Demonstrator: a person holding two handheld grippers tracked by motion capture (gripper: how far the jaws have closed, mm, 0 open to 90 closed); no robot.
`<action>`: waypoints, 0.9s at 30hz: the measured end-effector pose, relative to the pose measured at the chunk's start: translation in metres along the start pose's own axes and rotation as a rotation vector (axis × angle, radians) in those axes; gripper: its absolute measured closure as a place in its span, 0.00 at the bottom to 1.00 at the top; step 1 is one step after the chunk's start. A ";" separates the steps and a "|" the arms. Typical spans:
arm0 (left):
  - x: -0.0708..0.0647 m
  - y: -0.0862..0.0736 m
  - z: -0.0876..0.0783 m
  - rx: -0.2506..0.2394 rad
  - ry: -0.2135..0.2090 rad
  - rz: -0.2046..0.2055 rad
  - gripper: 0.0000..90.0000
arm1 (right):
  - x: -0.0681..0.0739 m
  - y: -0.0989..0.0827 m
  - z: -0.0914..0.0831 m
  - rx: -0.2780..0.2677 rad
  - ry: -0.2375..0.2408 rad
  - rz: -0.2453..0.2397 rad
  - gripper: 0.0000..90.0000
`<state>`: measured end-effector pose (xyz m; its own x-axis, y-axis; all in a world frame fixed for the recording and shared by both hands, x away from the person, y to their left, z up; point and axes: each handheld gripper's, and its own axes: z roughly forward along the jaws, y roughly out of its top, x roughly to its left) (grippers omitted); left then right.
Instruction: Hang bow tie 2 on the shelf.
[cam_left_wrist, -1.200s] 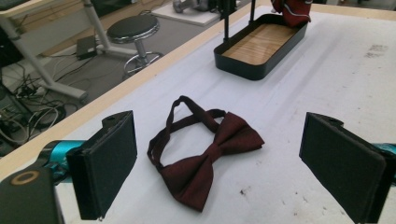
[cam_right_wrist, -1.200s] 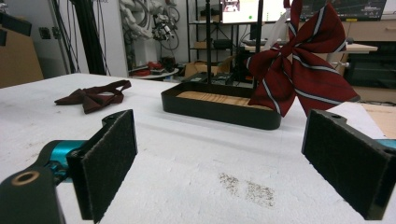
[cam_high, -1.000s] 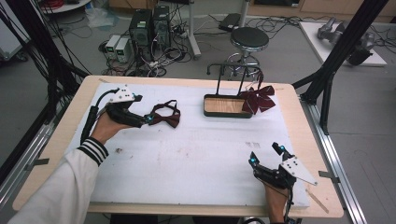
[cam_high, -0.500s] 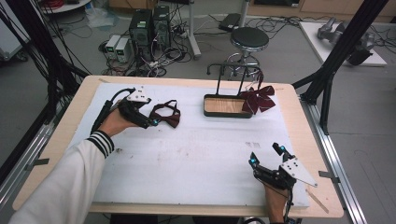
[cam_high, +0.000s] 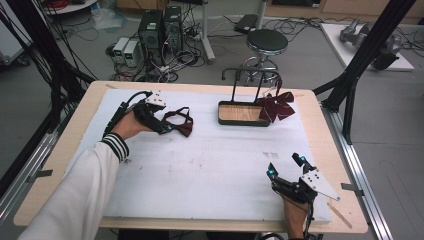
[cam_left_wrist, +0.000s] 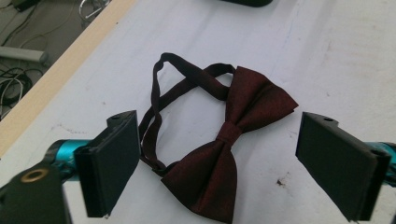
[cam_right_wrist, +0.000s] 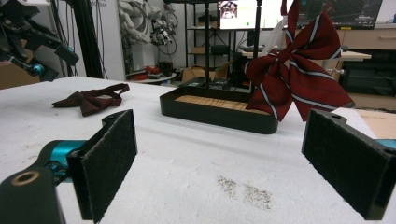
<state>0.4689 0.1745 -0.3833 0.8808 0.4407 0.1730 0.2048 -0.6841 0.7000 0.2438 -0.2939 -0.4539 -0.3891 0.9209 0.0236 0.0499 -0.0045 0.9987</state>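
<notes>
Dark maroon bow tie (cam_left_wrist: 232, 140) with black strap loop being left lying flat on white tabletop (cam_high: 210, 165), far left. Left gripper (cam_left_wrist: 217, 163) jaws being held wide apart around it, nothing gripped. Right gripper (cam_right_wrist: 224, 163) jaws being held wide, empty, near right.

Bow tie (cam_left_wrist: 232, 135): dark maroon, black strap looped, lay flat, centre frame. Striped bow (cam_high: 275, 105): hung at rack, upper right.

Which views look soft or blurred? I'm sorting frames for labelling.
High view: evenly lit but soft throughout, so the left gripper shows little detail. Left gripper view: dark red bow tie sharp, near jaws slightly soft. Right gripper view: striped bow fairly sharp, background hazy.
</notes>
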 end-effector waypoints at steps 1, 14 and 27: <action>0.001 0.000 0.001 0.003 -0.002 0.006 0.19 | 0.000 0.000 0.000 0.000 -0.002 0.001 0.10; 0.000 0.002 0.022 0.086 -0.018 0.045 0.19 | 0.000 0.000 -0.001 -0.013 -0.007 0.000 0.10; 0.000 -0.002 0.039 0.153 -0.049 0.059 0.26 | 0.000 0.000 -0.001 -0.014 -0.006 0.003 0.10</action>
<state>0.4854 0.1533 -0.4114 0.9121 0.3712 0.1739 0.2116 -0.7898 0.5756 0.2431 -0.2947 -0.4543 -0.3830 0.9234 0.0267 0.0384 -0.0130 0.9992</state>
